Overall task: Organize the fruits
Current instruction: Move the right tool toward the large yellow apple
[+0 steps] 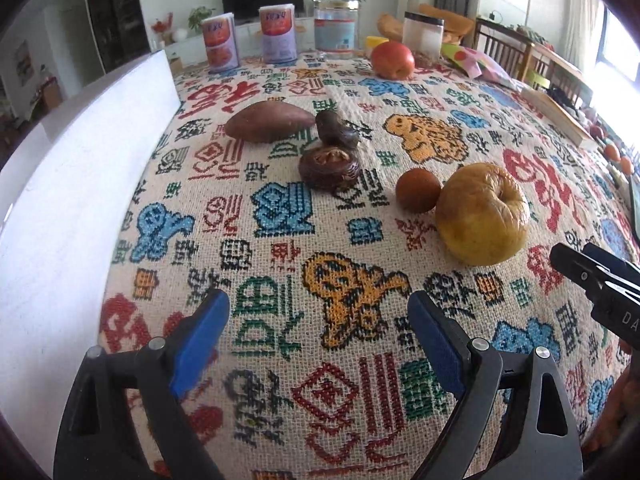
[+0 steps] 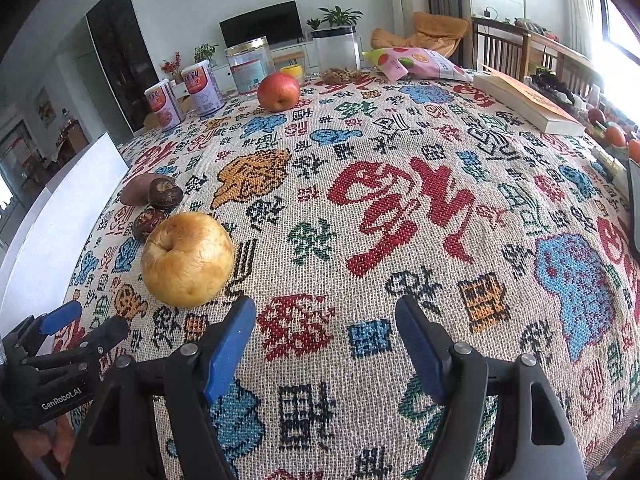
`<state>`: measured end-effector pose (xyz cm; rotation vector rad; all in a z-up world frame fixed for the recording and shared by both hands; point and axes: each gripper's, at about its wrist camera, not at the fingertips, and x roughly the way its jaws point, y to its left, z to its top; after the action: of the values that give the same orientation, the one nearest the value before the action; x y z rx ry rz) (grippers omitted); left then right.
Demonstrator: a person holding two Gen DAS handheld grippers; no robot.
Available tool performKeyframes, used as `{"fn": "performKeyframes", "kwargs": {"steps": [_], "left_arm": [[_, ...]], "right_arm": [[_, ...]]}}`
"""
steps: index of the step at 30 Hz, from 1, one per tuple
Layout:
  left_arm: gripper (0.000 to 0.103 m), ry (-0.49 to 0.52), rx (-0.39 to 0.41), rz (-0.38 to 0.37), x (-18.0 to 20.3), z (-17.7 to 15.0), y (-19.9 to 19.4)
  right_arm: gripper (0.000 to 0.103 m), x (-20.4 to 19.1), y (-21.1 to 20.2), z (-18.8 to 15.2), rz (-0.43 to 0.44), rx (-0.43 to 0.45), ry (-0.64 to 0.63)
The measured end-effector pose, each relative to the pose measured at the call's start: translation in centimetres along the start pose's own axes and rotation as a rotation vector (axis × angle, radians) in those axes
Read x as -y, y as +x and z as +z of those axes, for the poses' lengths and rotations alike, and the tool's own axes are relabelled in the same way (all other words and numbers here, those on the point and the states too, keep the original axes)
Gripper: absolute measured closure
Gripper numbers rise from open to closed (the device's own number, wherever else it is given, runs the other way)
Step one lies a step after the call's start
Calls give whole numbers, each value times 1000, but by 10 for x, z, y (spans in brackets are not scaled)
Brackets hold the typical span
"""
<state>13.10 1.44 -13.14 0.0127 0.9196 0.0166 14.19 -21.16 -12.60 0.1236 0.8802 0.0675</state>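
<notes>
Woven cloth (image 1: pixel 280 264) patterned in red, blue and orange is covering the table. Left gripper (image 1: pixel 318 312) is hovering with jaws spread and nothing between them; right gripper (image 2: pixel 325 320) likewise released and empty. Yellow wrinkled apple (image 1: pixel 482 213) is lying at centre right of the left view, touching a small brown fruit (image 1: pixel 418 190). Sweet potato (image 1: pixel 270 121) and two dark fruits (image 1: pixel 329 168) are sitting at upper centre, red apple (image 1: pixel 392 60) near the top

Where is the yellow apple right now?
In both views the yellow apple sits on the tablecloth: right of centre in the left wrist view, touching a small brown fruit; lower left in the right wrist view.
</notes>
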Motion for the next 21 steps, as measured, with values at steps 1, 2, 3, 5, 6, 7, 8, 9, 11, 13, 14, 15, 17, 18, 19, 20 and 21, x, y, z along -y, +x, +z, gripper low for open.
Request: {"fn": "performKeyframes", "kwargs": {"steps": [1,2,3,5,6,7,8,9,11,13,14,15,17,18,19,20,21], "left_arm": [[11,-3,1,-1,0,0,2],[11,-6,1,0,0,0,5],[11,-9,-4,2,0,0,7],[11,-19,-15,-5,-1,-1,11],[11,-29,-10,-9,-2,-2,11],[11,-32,-7,-9,-3,-2,11],[11,-30,-6,-8,-2,-2,12],[11,-29,-4,-7,-2,-3,12],[10,-28,2,-5,-2,-4,12],[10,-32,7,-3,-2,-5,12],[10,-32,10,-1,-1,-5,12],[10,-31,10,1,-1,-5,12],[8,-33,10,3,-1,-6,12],[8,-34,9,4,0,-7,12],[8,-34,10,4,0,-6,12],[8,-34,10,4,0,-6,12],[8,-34,11,5,0,-6,12]], "right_arm": [[30,-1,2,-1,-3,-4,-4],[30,-2,3,-2,-3,-9,-10],[30,-3,3,-3,-5,-10,-17],[30,-5,2,-4,-11,-4,-27],[30,-5,2,-5,-13,-1,-28],[30,-5,2,-5,-14,-1,-28],[30,-5,2,-5,-13,-1,-26],[30,-5,2,-5,-11,-1,-23],[30,-4,2,-5,-6,-1,-19],[30,-4,2,-5,1,-3,-20],[30,-5,2,-5,4,-3,-22],[30,-6,2,-5,8,-1,-27],[30,-9,0,-5,13,4,-39],[30,-10,-1,-5,17,9,-45],[30,-12,-2,-5,23,14,-52],[30,-14,-4,-5,29,22,-58],[30,-16,-5,-5,36,30,-64]]}}
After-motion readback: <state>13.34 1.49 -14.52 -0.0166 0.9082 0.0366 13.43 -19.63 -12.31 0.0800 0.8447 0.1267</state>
